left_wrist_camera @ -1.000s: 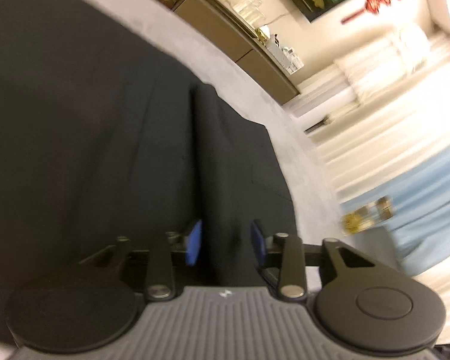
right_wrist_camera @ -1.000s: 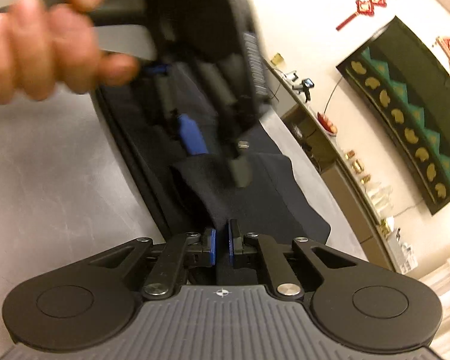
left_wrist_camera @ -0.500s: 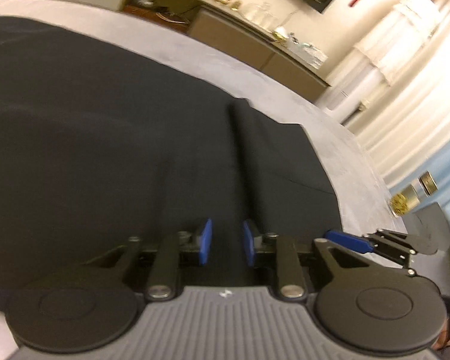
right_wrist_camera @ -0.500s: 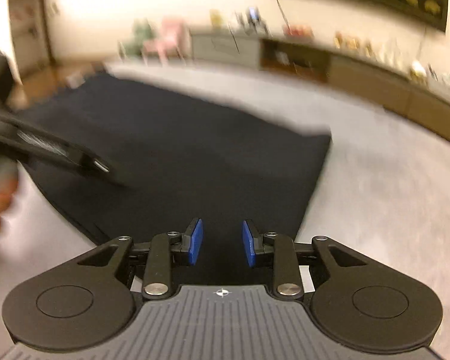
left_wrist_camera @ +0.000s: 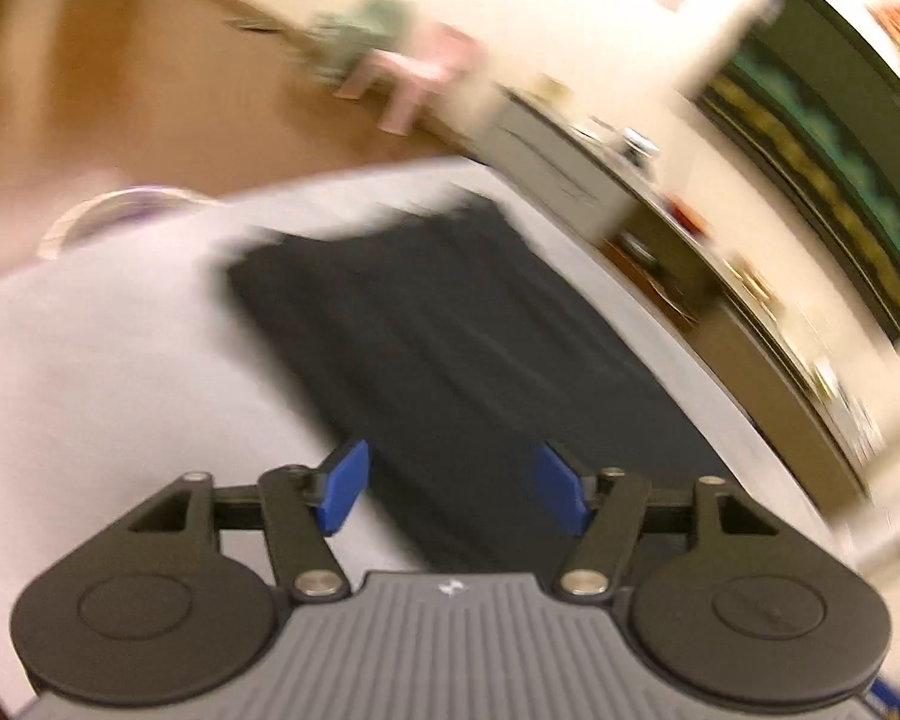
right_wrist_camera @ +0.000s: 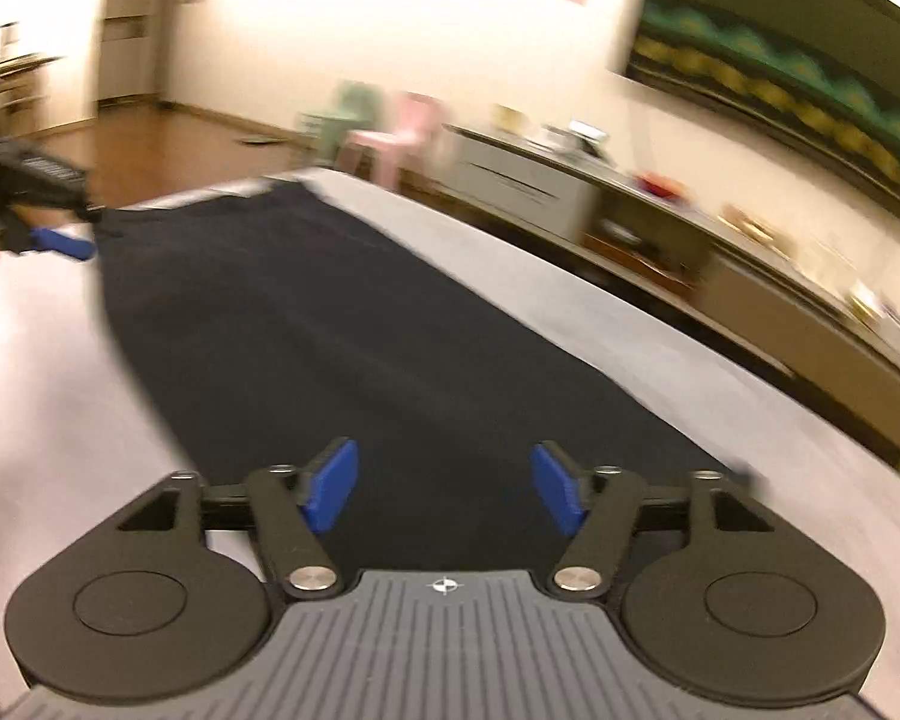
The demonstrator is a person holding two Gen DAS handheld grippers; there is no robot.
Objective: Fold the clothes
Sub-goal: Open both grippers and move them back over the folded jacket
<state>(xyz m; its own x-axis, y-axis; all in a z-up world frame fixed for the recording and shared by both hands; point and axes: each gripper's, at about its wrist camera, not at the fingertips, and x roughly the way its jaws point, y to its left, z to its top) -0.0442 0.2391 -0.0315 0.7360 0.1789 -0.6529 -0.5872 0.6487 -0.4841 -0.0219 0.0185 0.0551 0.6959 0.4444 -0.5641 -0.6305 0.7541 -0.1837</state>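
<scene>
opening jaws on left gripper [left_wrist_camera: 450, 495] and right gripper [right_wrist_camera: 444, 495], empty above black garment [right_wrist_camera: 342, 348].

A pale grey table [right_wrist_camera: 660, 360] carries one dark garment [right_wrist_camera: 330, 348], apparently lying flat lengthwise.

We see bare pale table [right_wrist_camera: 660, 360] on both long sides of the flat dark garment [right_wrist_camera: 330, 348], nothing standing on it. Our left gripper [right_wrist_camera: 60, 243] hangs over the garment's far left corner. Beyond the far edge, a pink chair [right_wrist_camera: 402, 132] and a low sideboard [right_wrist_camera: 750, 276] line the wall.
</scene>
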